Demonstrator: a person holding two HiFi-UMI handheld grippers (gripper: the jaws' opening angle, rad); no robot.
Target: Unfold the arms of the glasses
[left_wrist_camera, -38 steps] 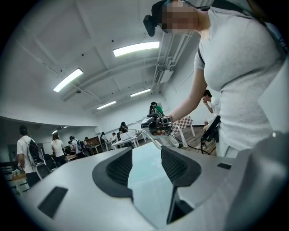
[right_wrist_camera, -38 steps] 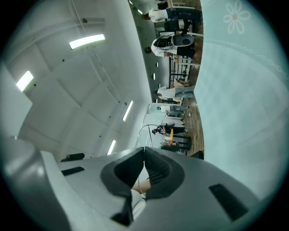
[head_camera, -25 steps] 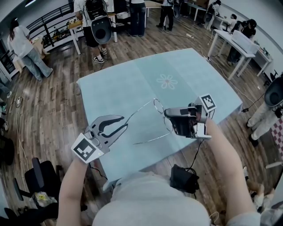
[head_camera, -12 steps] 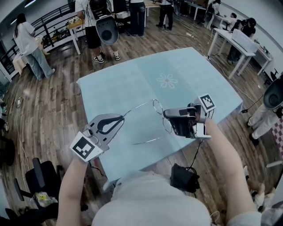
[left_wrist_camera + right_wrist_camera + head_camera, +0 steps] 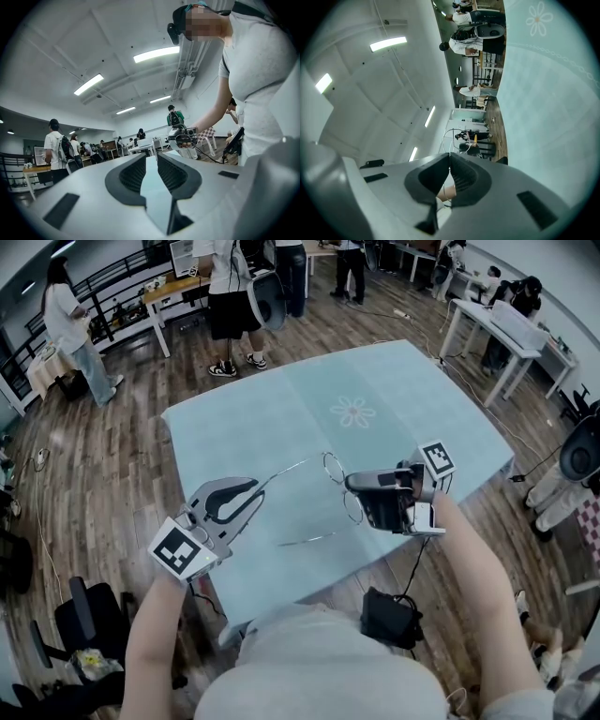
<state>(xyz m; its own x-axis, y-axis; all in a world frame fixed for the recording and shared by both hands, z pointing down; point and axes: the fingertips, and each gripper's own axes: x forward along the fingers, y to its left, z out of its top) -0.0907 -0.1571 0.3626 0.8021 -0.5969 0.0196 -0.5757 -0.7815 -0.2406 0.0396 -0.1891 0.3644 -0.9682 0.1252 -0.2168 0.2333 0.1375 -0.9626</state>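
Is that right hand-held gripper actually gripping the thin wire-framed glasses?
Yes, the right hand-held gripper has its jaws shut on the wire of the thin wire-framed glasses.

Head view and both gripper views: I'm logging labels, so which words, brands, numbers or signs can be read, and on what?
No words, brands or numbers are readable in any view.
Left marker cube: black-and-white coded square, no letters.
Right marker cube: the same.
Pale blue tablecloth: white flower print, no text.
Thin wire-framed glasses: any marking too small to read.
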